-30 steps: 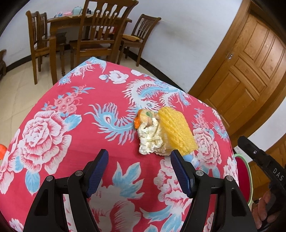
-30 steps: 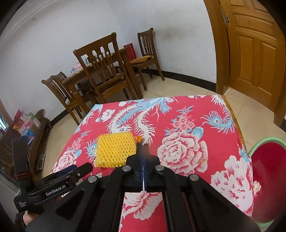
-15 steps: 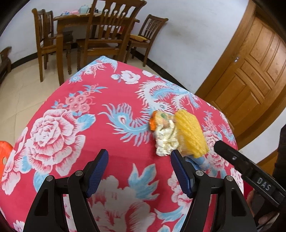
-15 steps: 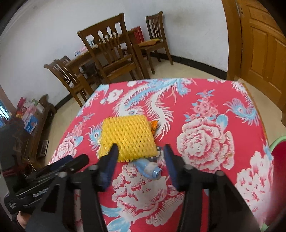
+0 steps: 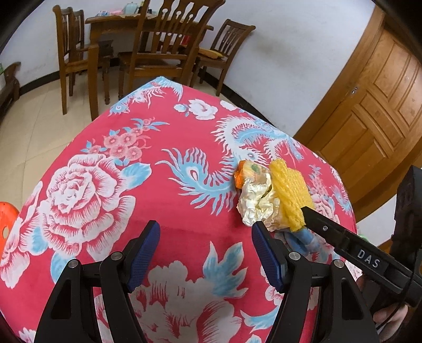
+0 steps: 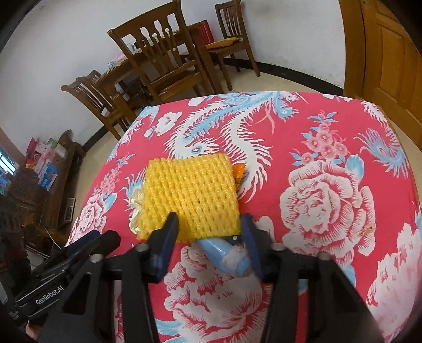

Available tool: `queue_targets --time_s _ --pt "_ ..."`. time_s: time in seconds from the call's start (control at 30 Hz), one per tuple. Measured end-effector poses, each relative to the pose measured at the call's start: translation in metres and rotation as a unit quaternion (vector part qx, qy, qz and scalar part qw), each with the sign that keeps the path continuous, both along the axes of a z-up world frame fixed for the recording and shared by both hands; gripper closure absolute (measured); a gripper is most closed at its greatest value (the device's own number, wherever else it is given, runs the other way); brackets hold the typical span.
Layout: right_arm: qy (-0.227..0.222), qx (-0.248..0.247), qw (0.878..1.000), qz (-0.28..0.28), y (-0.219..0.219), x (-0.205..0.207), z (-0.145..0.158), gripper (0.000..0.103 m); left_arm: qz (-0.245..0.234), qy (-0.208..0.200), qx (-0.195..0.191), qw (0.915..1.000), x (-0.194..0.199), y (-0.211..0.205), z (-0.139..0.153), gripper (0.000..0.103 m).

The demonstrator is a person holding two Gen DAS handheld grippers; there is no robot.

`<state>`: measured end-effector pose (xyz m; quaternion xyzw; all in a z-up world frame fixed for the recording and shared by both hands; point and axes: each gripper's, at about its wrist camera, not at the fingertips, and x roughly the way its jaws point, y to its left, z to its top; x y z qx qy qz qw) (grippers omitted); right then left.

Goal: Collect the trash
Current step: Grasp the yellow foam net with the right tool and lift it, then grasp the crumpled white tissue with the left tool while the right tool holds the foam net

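- One table, covered by a red floral cloth (image 5: pixel 184 224), fills the middle and lower part of both views. In the left wrist view its far edge curves across the upper third of the frame; most of the cloth at centre and left of that frame is bare.
- Wooden chairs (image 6: pixel 163 60) stand beyond the far edge at the top of both views; four can be counted in the left wrist view, around a wooden dining table (image 5: pixel 147 21). One panelled door (image 5: pixel 374 110) takes the right side.
- One left gripper (image 5: pixel 205 256) sits at the bottom centre of its frame, claw spread wide with nothing between the blue pads, above bare cloth just left of the trash.
- One right gripper (image 6: pixel 209 245) at the bottom centre of its frame is released, its fingers straddling the near edge of the trash pile; whether they touch it I cannot tell.
- The trash lies in one cluster of three pieces, right of centre in the left wrist view: one yellow foam net (image 6: pixel 191 196) on top, one crumpled wrapper (image 5: pixel 257 195) with an orange end showing beneath it, and one small blue tube (image 6: pixel 226 254) poking out from the net's near edge, lying between the right gripper's fingers.
- One small crumb (image 6: pixel 368 230) sits alone on the cloth at the right of the right wrist view.
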<state>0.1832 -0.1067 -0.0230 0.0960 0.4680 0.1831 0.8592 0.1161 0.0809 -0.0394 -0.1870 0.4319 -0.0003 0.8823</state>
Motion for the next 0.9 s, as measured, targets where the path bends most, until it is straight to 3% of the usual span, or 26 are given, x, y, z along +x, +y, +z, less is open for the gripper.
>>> queue_targets --time_s 0.17,0.9 --pt "-0.011 0.009 1.0 -0.002 -0.002 -0.002 0.004 0.089 -0.001 -0.002 0.0 1.0 -0.002 0.0 0.001 0.03" --pt "-0.092 0.062 0.991 -0.072 -0.072 -0.057 0.066 0.091 -0.031 -0.012 -0.001 0.9994 0.004 -0.021 0.005 0.03"
